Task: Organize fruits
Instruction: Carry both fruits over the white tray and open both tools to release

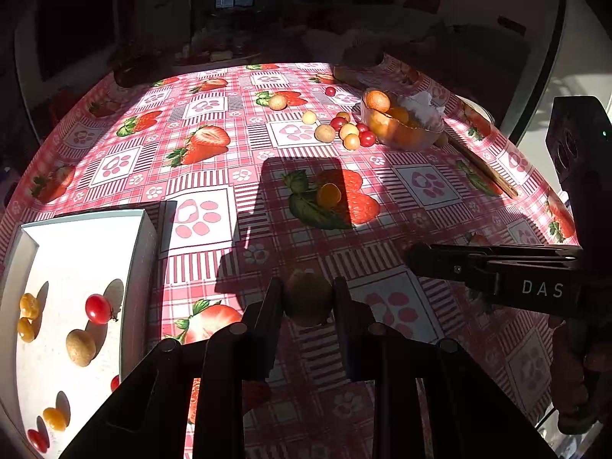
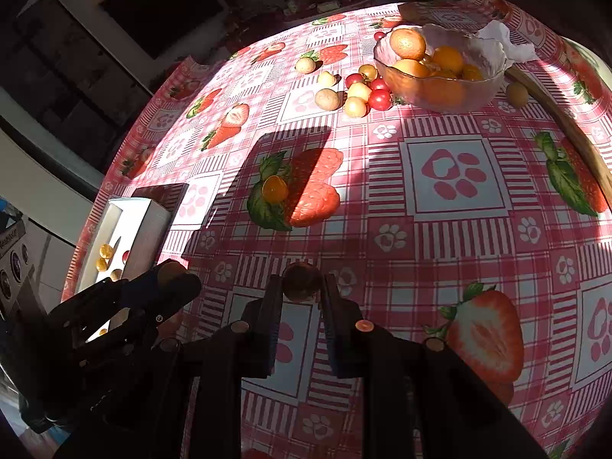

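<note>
My left gripper is shut on a brownish round fruit above the tablecloth, right of the white tray. The tray holds several small fruits: a red cherry tomato, a tan longan, yellow ones. My right gripper is shut on a dark round fruit; it also shows at the right of the left wrist view. A glass bowl holds oranges. Loose fruits lie beside it. One orange fruit lies mid-table.
A wooden stick lies along the table's right edge past the bowl. A crumpled white tissue sits behind the bowl. The strawberry tablecloth covers the round table. Dark furniture stands beyond the far edge.
</note>
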A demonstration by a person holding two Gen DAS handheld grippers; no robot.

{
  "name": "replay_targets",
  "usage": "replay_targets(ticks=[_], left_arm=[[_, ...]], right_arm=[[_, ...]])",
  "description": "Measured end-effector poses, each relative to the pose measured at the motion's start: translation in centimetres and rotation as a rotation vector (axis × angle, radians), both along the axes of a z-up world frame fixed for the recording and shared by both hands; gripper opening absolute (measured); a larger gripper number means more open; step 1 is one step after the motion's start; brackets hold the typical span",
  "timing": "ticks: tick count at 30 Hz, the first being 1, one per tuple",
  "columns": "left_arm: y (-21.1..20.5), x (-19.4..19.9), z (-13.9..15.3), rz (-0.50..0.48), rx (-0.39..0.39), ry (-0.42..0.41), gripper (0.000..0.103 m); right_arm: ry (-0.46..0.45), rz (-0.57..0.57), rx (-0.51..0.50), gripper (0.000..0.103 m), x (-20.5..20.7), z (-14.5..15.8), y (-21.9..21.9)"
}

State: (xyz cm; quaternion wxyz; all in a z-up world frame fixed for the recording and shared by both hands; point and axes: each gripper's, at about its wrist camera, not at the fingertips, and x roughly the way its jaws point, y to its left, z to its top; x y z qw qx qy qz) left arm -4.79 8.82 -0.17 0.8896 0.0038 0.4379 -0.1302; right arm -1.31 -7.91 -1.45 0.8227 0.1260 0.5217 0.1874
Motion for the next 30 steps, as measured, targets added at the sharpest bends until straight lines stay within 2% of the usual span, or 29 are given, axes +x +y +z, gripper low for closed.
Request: replay_targets(ticks=[8,14,20,30], left_arm=[[1.8,-2.4,1.5,0.009,-0.020,-0.031,0.027],[4.7,-4.3,2.3,0.051,-0.031,-0.057,0.027],[10.0,-5.7,2.6,0.145,-0.028,-0.070,0.027],[19.5,-6.3,1.8,0.335,0.050,-0.064,0.027]], right_arm=[[0.001,-0.007,-0.007,0.022,-2.6,0.9,0.4],[-0.020,0.025,-0.023,0.022,-3.6,2.2,2.6],[-0.032,0.102,-0.017,0.022,-4.0,3.5,7.1],[-0.037,0.252,-0.025,0.022,-3.1,4.2,16.9]])
